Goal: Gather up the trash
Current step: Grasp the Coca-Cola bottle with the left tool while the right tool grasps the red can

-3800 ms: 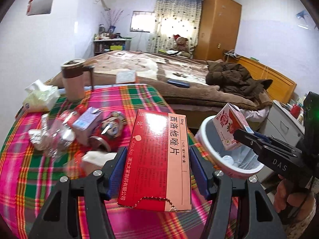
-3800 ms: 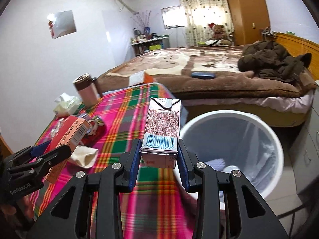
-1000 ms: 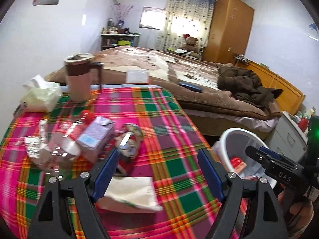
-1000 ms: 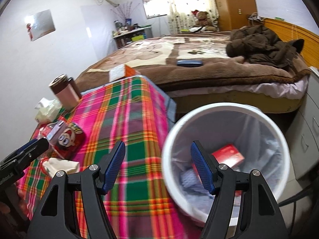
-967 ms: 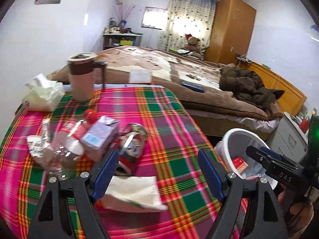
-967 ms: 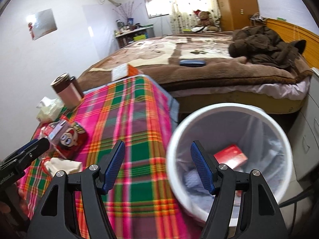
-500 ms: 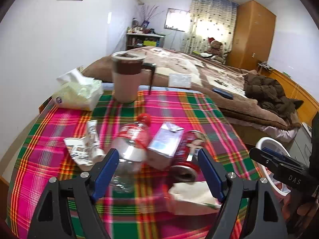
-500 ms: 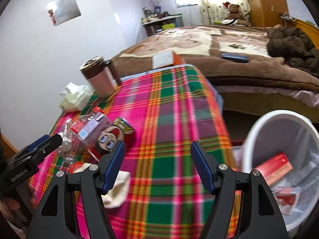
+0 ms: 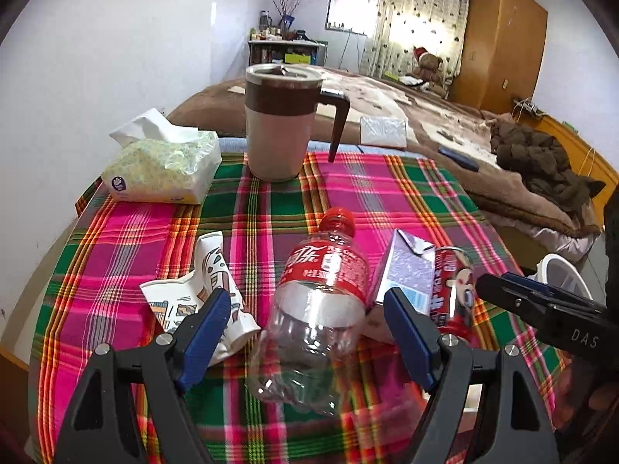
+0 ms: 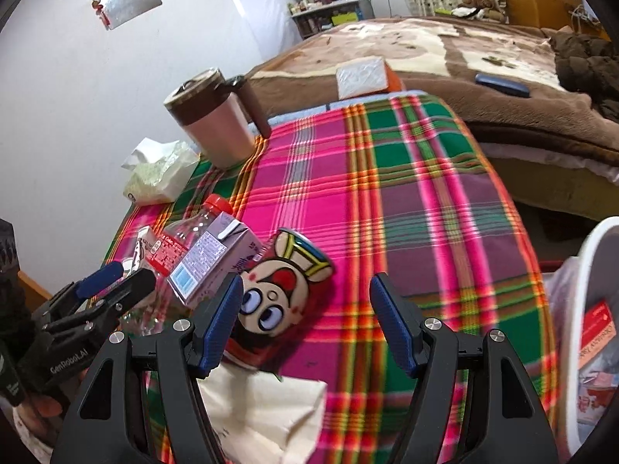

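Trash lies on the plaid tablecloth (image 9: 363,189). My left gripper (image 9: 305,328) is open, its jaws on either side of an empty clear cola bottle (image 9: 313,309) with a red cap. A crumpled paper wrapper (image 9: 201,297) lies to its left, a purple drink carton (image 9: 406,278) and a red cartoon can (image 9: 452,290) to its right. My right gripper (image 10: 305,317) is open just above the red can (image 10: 278,305), with the carton (image 10: 212,263) to its left and a white tissue (image 10: 267,413) below it. The white bin (image 10: 588,332) holds a red box.
A brown and beige mug (image 9: 282,123) and a tissue pack (image 9: 162,162) stand at the table's far side. A bed (image 9: 445,131) with a dark jacket lies beyond. The bin stands off the table's right edge (image 9: 561,274).
Both grippers let go of their boxes into the bin, then swung left back over the table. Now the left one is at the bottle and the right one at the can.
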`<state>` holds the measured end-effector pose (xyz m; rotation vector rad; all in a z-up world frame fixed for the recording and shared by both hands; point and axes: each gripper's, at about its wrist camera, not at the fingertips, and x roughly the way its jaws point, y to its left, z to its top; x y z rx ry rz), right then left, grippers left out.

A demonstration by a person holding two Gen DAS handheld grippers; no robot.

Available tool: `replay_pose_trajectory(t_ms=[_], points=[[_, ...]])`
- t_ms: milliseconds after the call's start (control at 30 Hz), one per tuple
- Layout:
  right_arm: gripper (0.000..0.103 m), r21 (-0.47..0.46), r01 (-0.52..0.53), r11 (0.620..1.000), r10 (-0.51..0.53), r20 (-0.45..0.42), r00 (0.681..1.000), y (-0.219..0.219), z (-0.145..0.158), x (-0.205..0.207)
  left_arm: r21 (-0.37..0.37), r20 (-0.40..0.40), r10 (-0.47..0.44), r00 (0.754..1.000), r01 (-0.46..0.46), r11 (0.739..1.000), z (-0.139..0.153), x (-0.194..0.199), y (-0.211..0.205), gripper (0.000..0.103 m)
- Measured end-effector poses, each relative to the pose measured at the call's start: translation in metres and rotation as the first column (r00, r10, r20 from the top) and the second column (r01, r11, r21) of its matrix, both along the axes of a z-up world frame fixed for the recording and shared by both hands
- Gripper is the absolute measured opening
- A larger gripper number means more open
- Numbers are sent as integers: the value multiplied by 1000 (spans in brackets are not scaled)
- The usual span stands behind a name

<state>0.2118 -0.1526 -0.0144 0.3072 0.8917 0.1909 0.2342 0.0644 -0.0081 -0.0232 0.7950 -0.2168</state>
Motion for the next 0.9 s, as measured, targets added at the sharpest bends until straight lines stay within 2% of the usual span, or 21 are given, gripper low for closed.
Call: replay_pose_trajectory(t_ms=[133,300,467,567,800,900], points=[[69,21,-20,1000,20,-29,999,10,-6,11,-16,-31,-28,999,28,999,-5,13,2,83],[69,-3,-40,999,40,-53,998,21,-10,18,-8,-50,-26,998,26,1000,-10,20,5,83],[69,-70,-58,996,53,-74,996,27,-13,17,-32,-85,-62,994,60,998,-17,27,3,83],[69,-111,-49,993,40,-75,996,21,-14,12,-13,-93,-72,993,71,997,-19,28,-2,83],[69,-136,-36,990,30,-53,998,13,-13,13,1,-92,-74,993,74,997,-20,30,-8,82],[55,-147,-46,988,42,-32,999,16,-11,12,26,-91,-62,994,65,998,-21,32,-11,79]])
